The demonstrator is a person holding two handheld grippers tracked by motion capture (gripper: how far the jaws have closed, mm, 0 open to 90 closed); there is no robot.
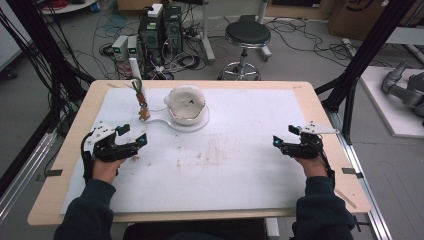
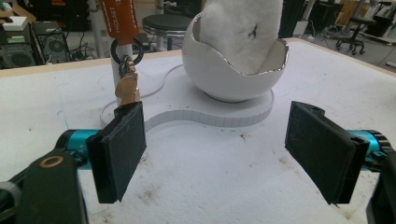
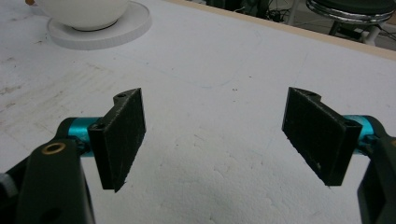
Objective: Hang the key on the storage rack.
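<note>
Left gripper (image 1: 132, 135), jaws wide apart and empty, just short of the white bowl (image 2: 233, 70) on its white stand (image 2: 219, 114); orange key fob (image 2: 120, 18), possibly leather, hanging beside. Right gripper (image 1: 285, 136) likewise agape, empty, well apart.

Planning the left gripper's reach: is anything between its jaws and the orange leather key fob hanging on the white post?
Nothing visible. The left gripper is open over bare white foam mat; the orange leather key fob hangs ahead, and the white egg-shaped bowl stands beside that path.
</note>
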